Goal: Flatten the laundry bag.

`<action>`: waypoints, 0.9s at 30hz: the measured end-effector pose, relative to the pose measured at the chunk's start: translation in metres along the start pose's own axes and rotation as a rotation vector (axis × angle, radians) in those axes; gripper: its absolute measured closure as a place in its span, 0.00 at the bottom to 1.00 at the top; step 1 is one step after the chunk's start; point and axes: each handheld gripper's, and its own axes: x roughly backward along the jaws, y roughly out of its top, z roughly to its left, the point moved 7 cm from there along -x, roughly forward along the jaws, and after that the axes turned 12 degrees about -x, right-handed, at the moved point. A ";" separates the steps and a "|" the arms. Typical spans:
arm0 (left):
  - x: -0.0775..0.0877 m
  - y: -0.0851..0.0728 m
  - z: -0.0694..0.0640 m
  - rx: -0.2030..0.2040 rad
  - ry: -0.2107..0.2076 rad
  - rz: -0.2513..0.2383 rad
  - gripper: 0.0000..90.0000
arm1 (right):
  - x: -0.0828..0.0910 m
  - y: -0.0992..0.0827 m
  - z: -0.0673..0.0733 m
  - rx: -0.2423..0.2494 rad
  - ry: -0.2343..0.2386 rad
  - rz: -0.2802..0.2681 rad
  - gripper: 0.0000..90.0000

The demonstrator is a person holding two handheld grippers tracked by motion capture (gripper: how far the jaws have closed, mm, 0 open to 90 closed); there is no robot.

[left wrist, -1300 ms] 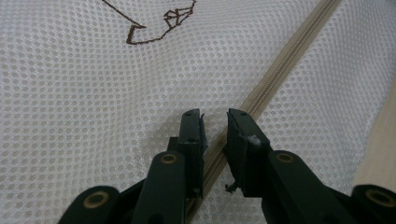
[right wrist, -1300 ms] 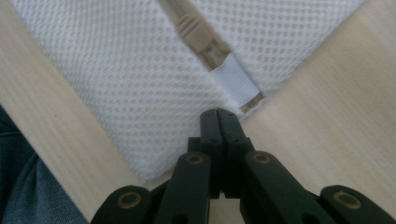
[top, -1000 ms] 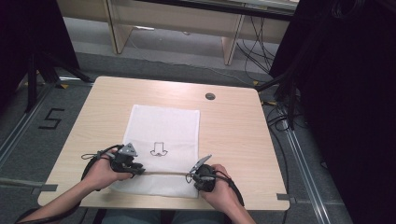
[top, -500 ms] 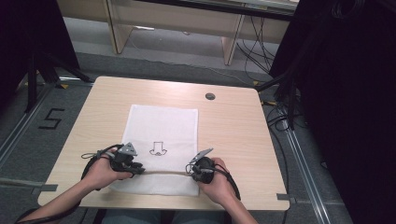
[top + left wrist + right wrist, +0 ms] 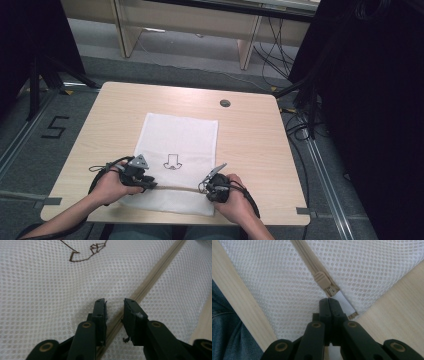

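The left gripper (image 5: 114, 308) has just been opening, its jaws now released astride the zipper (image 5: 150, 282) of the white mesh bag (image 5: 177, 145) on the desk (image 5: 250, 135). The right gripper (image 5: 329, 302) stays clenched beside the zipper slider (image 5: 323, 280), suggesting the left grip is being reset.

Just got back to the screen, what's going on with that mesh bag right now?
A person works a white mesh laundry bag lying flat on the light wooden table. The right gripper is shut on the white tab at the end of the beige zipper, just past its slider. The left gripper straddles the zipper, jaws just opening, gripping nothing.
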 end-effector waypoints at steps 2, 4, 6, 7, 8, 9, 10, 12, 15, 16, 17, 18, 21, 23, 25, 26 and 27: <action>-0.001 0.003 -0.003 -0.022 0.009 0.004 0.78 | 0.001 -0.002 -0.003 -0.003 -0.003 0.002 1.00; -0.002 0.003 -0.004 -0.026 0.007 0.004 0.78 | 0.001 -0.003 -0.003 -0.015 -0.001 0.007 1.00; -0.004 0.006 -0.006 -0.033 0.007 0.001 0.76 | 0.002 -0.003 -0.007 -0.006 -0.010 0.007 1.00; -0.004 0.006 -0.006 -0.033 0.007 0.001 0.76 | 0.002 -0.003 -0.007 -0.006 -0.010 0.007 1.00; -0.005 0.006 -0.007 -0.033 0.002 0.002 0.76 | 0.003 -0.004 -0.007 -0.030 -0.009 0.010 1.00; -0.005 0.007 -0.007 -0.040 0.002 -0.001 0.75 | 0.003 -0.004 -0.009 -0.019 -0.012 0.008 1.00; -0.005 0.007 -0.008 -0.045 0.003 0.004 0.75 | 0.003 -0.004 -0.009 -0.021 -0.019 0.009 1.00; -0.006 0.007 -0.008 -0.034 0.003 0.002 0.74 | 0.004 -0.004 -0.009 -0.021 -0.019 0.010 1.00; -0.006 0.009 -0.011 -0.052 -0.001 0.005 0.74 | 0.004 -0.006 -0.010 -0.028 -0.010 0.022 1.00; -0.007 0.010 -0.012 -0.057 0.004 0.005 0.74 | 0.005 -0.007 -0.011 -0.045 -0.004 0.023 1.00; -0.007 0.010 -0.012 -0.057 0.004 0.005 0.74 | 0.005 -0.007 -0.011 -0.045 -0.004 0.023 1.00; -0.007 0.010 -0.012 -0.060 0.005 0.006 0.74 | 0.005 -0.007 -0.012 -0.040 -0.003 0.018 1.00; -0.007 0.010 -0.013 -0.073 0.000 0.010 0.74 | 0.005 -0.007 -0.013 -0.052 0.013 0.015 1.00; -0.006 0.011 -0.013 -0.069 -0.002 0.008 0.73 | 0.005 -0.008 -0.013 -0.059 0.022 0.017 0.97; -0.005 0.014 -0.012 -0.054 -0.001 -0.016 0.71 | 0.008 -0.007 -0.014 -0.067 0.030 -0.007 0.94; -0.006 0.018 -0.014 -0.007 0.003 -0.067 0.71 | 0.010 -0.005 -0.016 -0.071 0.020 -0.033 0.93; -0.006 0.023 -0.015 0.027 0.007 -0.120 0.69 | 0.013 -0.003 -0.017 -0.075 0.010 -0.058 0.91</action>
